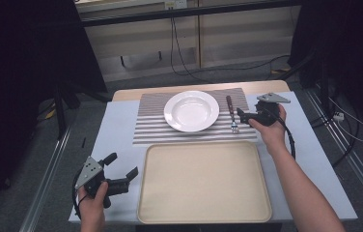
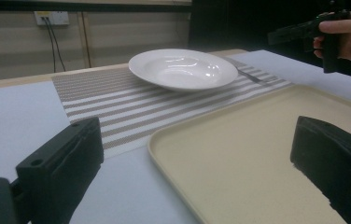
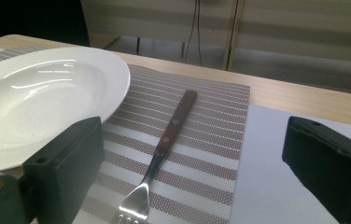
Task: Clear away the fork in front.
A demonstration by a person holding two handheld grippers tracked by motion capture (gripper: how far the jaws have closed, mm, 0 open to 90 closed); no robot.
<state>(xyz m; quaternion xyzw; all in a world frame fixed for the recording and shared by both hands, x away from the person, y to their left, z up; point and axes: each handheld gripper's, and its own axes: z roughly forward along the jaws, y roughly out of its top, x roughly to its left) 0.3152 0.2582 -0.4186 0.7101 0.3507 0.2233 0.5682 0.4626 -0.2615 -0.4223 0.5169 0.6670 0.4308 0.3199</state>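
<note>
Right gripper (image 1: 241, 115): one, black, two blocky jaws standing apart with nothing between the pads, held in the person's right hand (image 1: 271, 126) at the right edge of the placemat, a grey three-cornered plate on top and a cable trailing down the forearm; in the right gripper view the fork lies on the mat between and ahead of the two jaws, untouched. Fork (image 3: 162, 148): one, metal tines and neck, brown wooden handle with two small rivets, lying flat on the placemat just right of the plate, tines toward the person, handle pointing away. Plate (image 1: 191, 110): one, round, white, glossy, deep-welled, resting on the placemat, nothing in it. Placemat (image 1: 150, 126): one, rectangular, woven, brown and white stripes, at the far half of the table. Tray (image 1: 204, 213): one, beige, rectangular with rounded corners and a low raised rim, matte, on the near half just below the mat, nothing in it. Left gripper (image 1: 123, 169): one, same make, jaws wide apart and holding nothing, held in the left hand (image 1: 94, 203) near the tray's left near corner, well apart from the fork. Table (image 1: 114, 129): one, pale blue-grey top with a wood strip along its far edge
</note>
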